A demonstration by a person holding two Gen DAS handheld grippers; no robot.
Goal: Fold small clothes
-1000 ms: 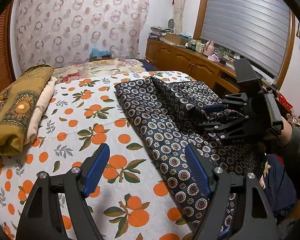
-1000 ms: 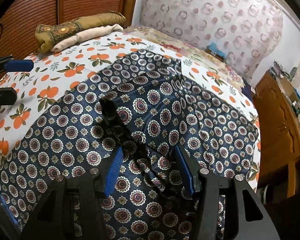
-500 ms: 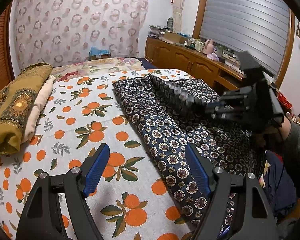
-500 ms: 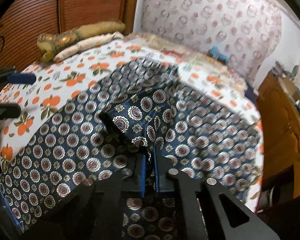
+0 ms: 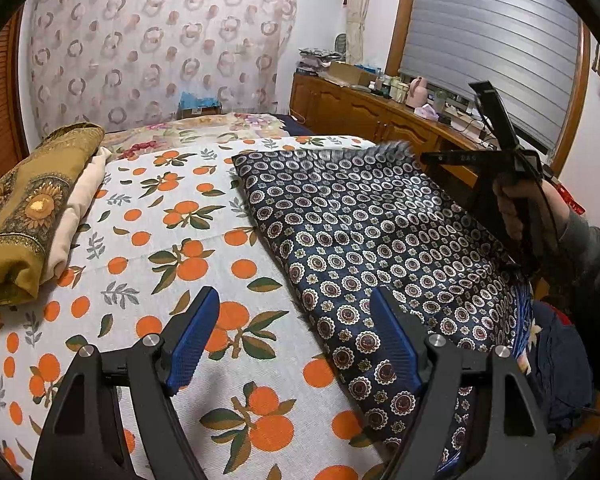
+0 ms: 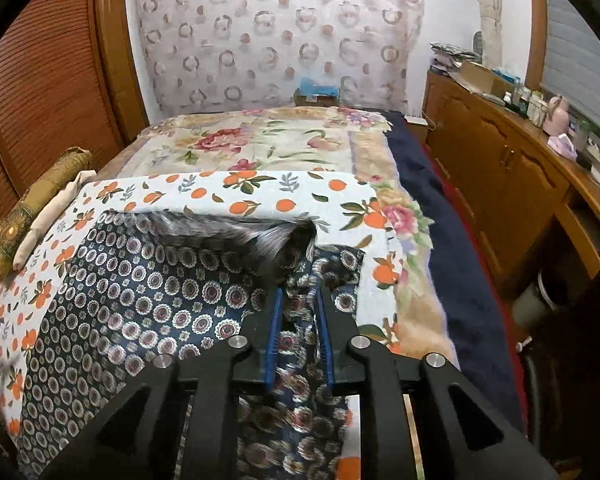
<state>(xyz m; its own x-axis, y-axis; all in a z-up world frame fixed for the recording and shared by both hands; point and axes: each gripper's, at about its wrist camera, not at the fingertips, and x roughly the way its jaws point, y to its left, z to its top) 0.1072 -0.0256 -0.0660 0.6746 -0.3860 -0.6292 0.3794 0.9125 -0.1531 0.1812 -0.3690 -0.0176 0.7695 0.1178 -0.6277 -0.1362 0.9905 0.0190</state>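
A navy cloth with round flower medallions [image 5: 380, 232] lies spread on the orange-print sheet [image 5: 160, 240]. My left gripper [image 5: 293, 294] hangs open over the sheet beside the cloth's near left edge, with nothing between its fingers. In the right wrist view my right gripper [image 6: 299, 292] is over the cloth's far right corner. Its jaws are opening; loose cloth [image 6: 160, 300] shows in the narrow gap and the pads do not press on it. The cloth's far flap [image 6: 252, 236] is blurred with motion. A person's hand [image 5: 512, 208] holds the right gripper at the right edge.
Folded olive and cream fabrics [image 5: 32, 208] are stacked on the bed's left side. A floral blanket [image 6: 260, 140] covers the far end. A wooden cabinet [image 6: 500, 168] with clutter on top runs along the right wall, across a narrow gap from the bed.
My right gripper shut on a raised fold of the navy cloth, swung right with it while rolling, and has now parted its jaws. The cloth went from bunched to spread. The left gripper stayed still.
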